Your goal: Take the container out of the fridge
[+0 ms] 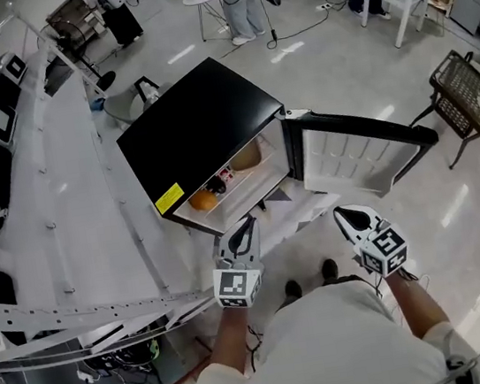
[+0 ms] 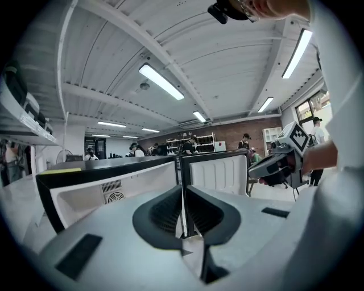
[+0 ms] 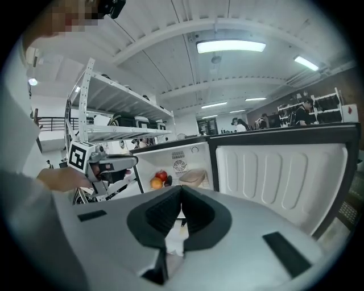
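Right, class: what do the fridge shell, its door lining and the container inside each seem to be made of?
Fridge shell: probably painted sheet metal, black with a slight sheen and flat, crisp-edged faces.
Door lining: likely moulded plastic, smooth white, with vertical ribs pressed into it.
Container: seemingly translucent plastic, beige and cloudy, though it is too small to be sure.

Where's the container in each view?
Head view: container near centre, inside the open fridge.
Left gripper view: not in it.
Right gripper view: near centre, inside the fridge.
Shared landmark: the white inner face of the fridge door.
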Demonstrator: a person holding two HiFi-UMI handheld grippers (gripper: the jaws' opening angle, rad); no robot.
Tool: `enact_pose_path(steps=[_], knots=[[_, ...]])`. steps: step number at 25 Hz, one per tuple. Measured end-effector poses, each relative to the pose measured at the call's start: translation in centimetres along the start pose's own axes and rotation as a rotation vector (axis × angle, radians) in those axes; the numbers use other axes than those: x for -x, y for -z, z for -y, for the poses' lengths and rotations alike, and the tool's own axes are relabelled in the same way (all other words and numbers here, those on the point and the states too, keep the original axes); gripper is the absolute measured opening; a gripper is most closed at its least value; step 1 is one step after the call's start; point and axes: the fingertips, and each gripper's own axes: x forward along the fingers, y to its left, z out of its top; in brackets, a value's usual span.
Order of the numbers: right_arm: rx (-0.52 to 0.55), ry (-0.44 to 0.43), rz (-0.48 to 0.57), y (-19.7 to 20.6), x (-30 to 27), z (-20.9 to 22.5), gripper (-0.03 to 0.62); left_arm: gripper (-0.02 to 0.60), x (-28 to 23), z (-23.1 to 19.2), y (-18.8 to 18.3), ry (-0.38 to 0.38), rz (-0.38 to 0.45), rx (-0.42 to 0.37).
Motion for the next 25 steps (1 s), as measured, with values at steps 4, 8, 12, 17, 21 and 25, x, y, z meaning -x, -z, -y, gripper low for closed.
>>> enact_pose_path(steps=[4, 8, 12, 17, 21, 25], knots=[[0.002, -0.011, 0.005, -0.3, -0.3, 0.8, 0.006, 0.026, -1.4, -0.7, -1.0, -0.027, -0.025, -0.078], [-0.005, -0.016, 0.004, -0.3, -0.4, 1.6, 0.008, 0.053, -2.9, -1.2, -1.1, -0.04, -0.065, -0.143], [-0.006, -0.016, 0.001, -0.3, -0.6, 2.3, 0.006, 0.073, -4.4, -1.6, -0.3, -0.052, -0.118, -0.263], [-0.012, -0.007, 0.004, -0.8, -0.9, 3.8, 0.006, 0.086, -6.6, -1.7, 1.9, -0.044, -0.199, -0.42], [-0.019, -0.006, 0.011, -1.0, -1.0, 4.4, 0.006, 0.115, -8.5, -2.2, 2.8, -0.036, -0.243, -0.521], [-0.025, -0.005, 0.003, -0.8, -1.2, 5.1, 0.008, 0.127, -10.6, -3.2, 4.8, -0.027, -0.339, -0.728]])
